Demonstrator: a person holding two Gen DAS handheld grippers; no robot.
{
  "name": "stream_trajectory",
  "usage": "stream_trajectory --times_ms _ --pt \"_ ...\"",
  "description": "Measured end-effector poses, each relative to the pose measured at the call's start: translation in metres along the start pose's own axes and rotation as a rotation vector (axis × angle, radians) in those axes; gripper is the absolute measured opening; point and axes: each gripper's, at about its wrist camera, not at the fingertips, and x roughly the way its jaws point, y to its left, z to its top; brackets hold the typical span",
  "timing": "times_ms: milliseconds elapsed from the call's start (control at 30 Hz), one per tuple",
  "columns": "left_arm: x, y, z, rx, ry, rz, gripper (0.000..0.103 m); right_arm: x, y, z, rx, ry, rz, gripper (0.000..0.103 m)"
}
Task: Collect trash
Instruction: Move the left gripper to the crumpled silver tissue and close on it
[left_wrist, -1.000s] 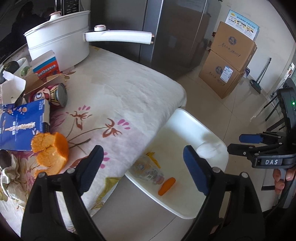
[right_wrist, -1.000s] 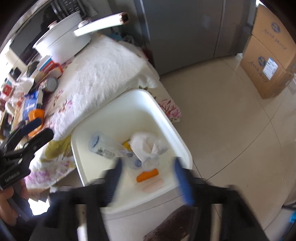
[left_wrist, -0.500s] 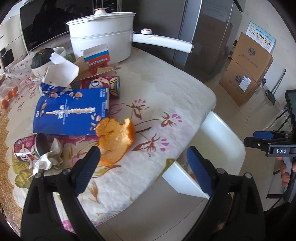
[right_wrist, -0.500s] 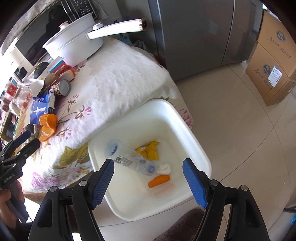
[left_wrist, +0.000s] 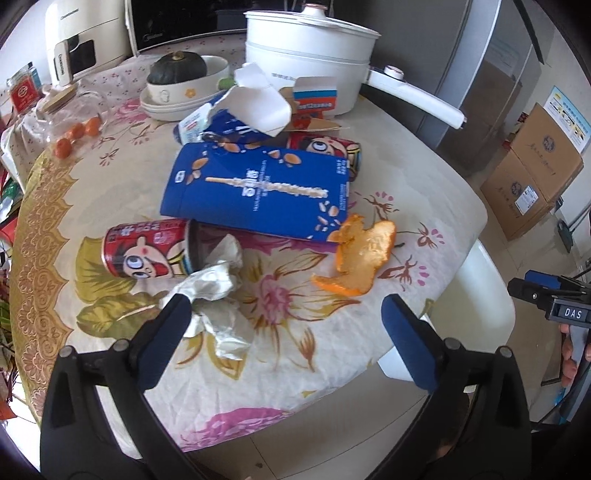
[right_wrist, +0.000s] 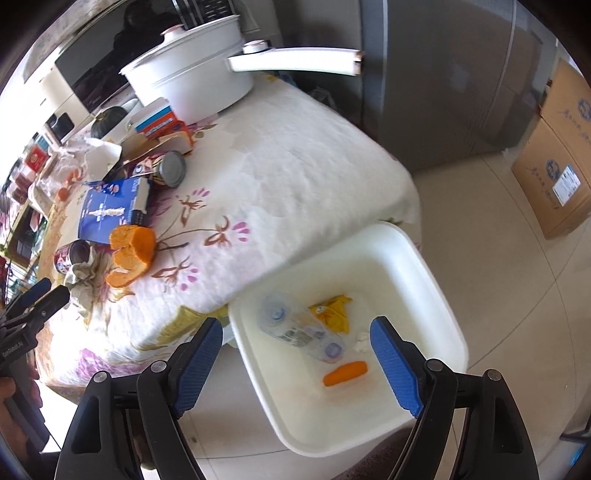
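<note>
Trash lies scattered over a table (left_wrist: 369, 140) covered with a flowered cloth. A crumpled tissue (left_wrist: 218, 295) sits near the front edge, touching the open mouth of a red can (left_wrist: 147, 251) lying on its side. Just behind the can is a flat blue snack box (left_wrist: 258, 192), and a curled orange peel (left_wrist: 362, 254) rests beside the box's right corner. A second red can (left_wrist: 325, 147), a torn blue carton (left_wrist: 236, 114) and a white pot (left_wrist: 310, 48) with a long handle stand farther back.

The left gripper (left_wrist: 286, 325) hovers over the table's front edge with its blue fingers spread wide and nothing between them; its left finger is just in front of the tissue.

The right gripper (right_wrist: 295, 362) hangs above a white bin (right_wrist: 424, 266) on the floor beside the table, its fingers also wide apart and empty. Inside the bin lie a clear plastic bottle (right_wrist: 295, 328), a yellow wrapper (right_wrist: 332, 310) and a small orange piece (right_wrist: 345, 373), possibly peel.
</note>
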Motion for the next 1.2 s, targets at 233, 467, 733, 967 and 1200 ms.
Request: stream_trajectory --times_ms 233,467,733,967,1200 --pt "0.007 0.044 -0.003 -0.108 0.043 0.029 0.102 0.011 0.037 0.005 -0.053 0.009 0.007 0.084" --pt "0.028 0.058 -0.006 -0.082 0.069 0.047 0.102 0.025 0.057 0.007 -0.085 0.030 -0.001 0.084" --pt "0.056 0.072 -0.004 -0.086 0.125 -0.010 0.071 0.033 0.066 0.007 -0.095 0.044 -0.011 0.084" --pt "0.048 0.071 0.001 -0.086 0.113 -0.121 0.042 0.040 0.075 0.012 -0.091 0.047 -0.009 0.084" --pt "0.015 0.069 0.002 -0.080 0.048 -0.180 0.041 0.046 0.093 0.020 -0.063 0.037 0.037 0.084"
